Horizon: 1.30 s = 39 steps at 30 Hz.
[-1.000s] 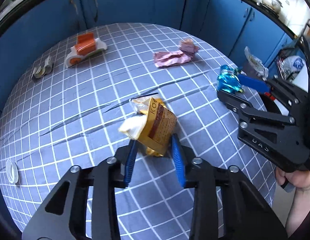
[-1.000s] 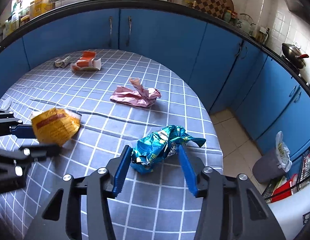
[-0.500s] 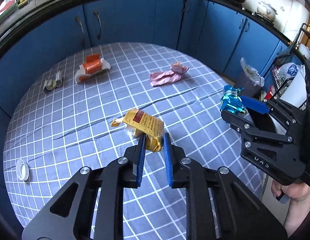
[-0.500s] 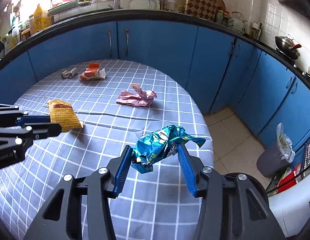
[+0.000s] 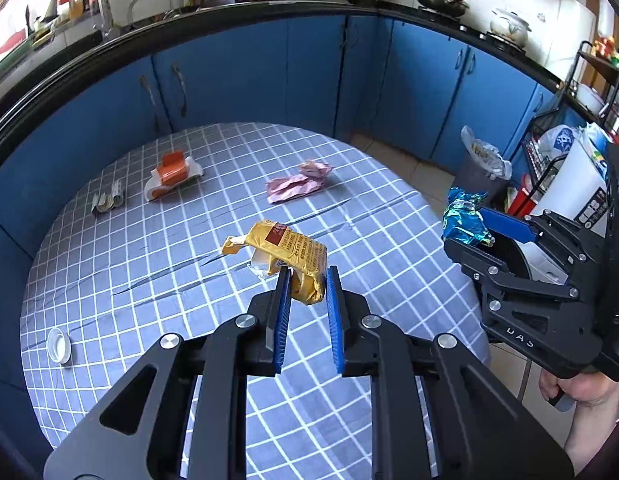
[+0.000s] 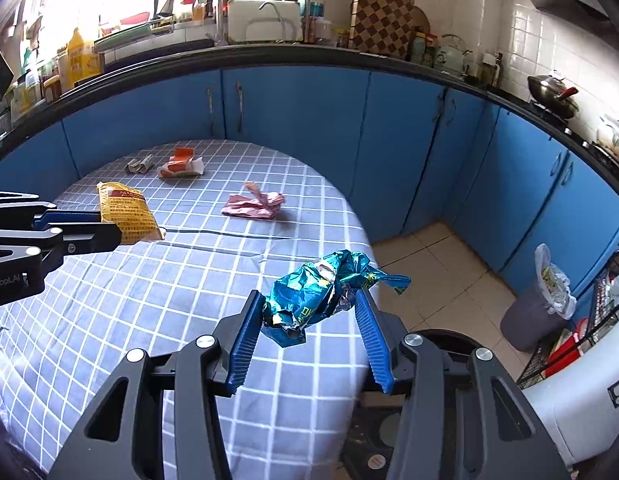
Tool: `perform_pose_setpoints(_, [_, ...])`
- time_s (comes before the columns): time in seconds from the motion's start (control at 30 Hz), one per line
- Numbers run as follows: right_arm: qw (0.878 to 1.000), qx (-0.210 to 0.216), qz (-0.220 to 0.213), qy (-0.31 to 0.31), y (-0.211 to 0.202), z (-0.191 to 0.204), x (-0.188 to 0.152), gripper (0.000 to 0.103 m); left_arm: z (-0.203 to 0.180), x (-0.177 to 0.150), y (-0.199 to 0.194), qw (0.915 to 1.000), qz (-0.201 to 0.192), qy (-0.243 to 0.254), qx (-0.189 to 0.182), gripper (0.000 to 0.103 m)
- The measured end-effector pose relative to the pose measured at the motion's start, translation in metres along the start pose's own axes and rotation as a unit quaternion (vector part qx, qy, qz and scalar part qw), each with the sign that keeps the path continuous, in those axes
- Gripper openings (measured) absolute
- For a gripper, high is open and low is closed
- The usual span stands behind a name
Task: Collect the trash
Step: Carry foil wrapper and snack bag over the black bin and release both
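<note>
Yellow snack wrapper (image 5: pixel 287 250) is pinched at its crumpled end by left gripper (image 5: pixel 305 284), teal foil wrapper (image 6: pixel 321 296) clamped in right gripper (image 6: pixel 309 312), both lifted above checked table (image 5: pixel 149 280); light, crushable, slippery, best held mid-bunch.

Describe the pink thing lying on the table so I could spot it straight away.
Start at the round table with the grey checked cloth, then look to its far side, towards the blue cabinets. The pink wrapper lies there alone on the cloth, flat and crumpled. It is the only pink piece; the orange-and-white packet sits further left.
</note>
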State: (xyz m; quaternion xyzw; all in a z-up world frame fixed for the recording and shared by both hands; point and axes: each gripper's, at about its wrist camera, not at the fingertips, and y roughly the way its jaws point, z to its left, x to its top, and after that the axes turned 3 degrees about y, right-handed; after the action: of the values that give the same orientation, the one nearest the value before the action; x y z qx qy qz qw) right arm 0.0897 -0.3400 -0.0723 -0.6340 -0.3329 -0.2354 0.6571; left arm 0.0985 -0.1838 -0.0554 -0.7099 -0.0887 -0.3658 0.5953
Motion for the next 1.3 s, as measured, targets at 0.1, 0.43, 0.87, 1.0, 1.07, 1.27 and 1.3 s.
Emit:
perform_pose_setpoints(0.1, [1.0,-0.008,-0.005,0.007,-0.011,-0.012,-0.003,0.047,-0.011,0.002,0.001,1.0,0.003,0.008,-0.003,0.018])
perform_pose_setpoints(0.43, [0.999,-0.028,-0.023,0.028,-0.043,-0.047,-0.017,0.047,-0.054,0.01,-0.007,0.999,-0.004,0.044,-0.005,0.018])
perform_pose_setpoints(0.87, [0.996,-0.049,-0.052,0.048,-0.075,-0.079,-0.026,0.047,-0.101,0.02,-0.019,0.9959,-0.017,0.089,-0.003,0.018])
perform_pose_setpoints(1.0, [0.995,-0.053,-0.058,0.057,-0.081,-0.09,-0.029,0.047,-0.114,0.026,-0.019,0.9947,-0.019,0.101,-0.005,0.018])
perform_pose_setpoints(1.07, [0.995,-0.054,-0.059,0.062,-0.082,-0.096,-0.03,0.047,-0.121,0.029,-0.018,0.9941,-0.02,0.106,-0.007,0.018])
perform_pose_setpoints(1.27, [0.994,-0.052,-0.062,0.074,-0.083,-0.11,-0.033,0.048,-0.138,0.035,-0.013,0.9925,-0.021,0.12,-0.009,0.018])
perform_pose_setpoints(1.3, [0.994,-0.053,-0.063,0.075,-0.083,-0.111,-0.034,0.048,-0.14,0.036,-0.012,0.9923,-0.02,0.122,-0.009,0.018])
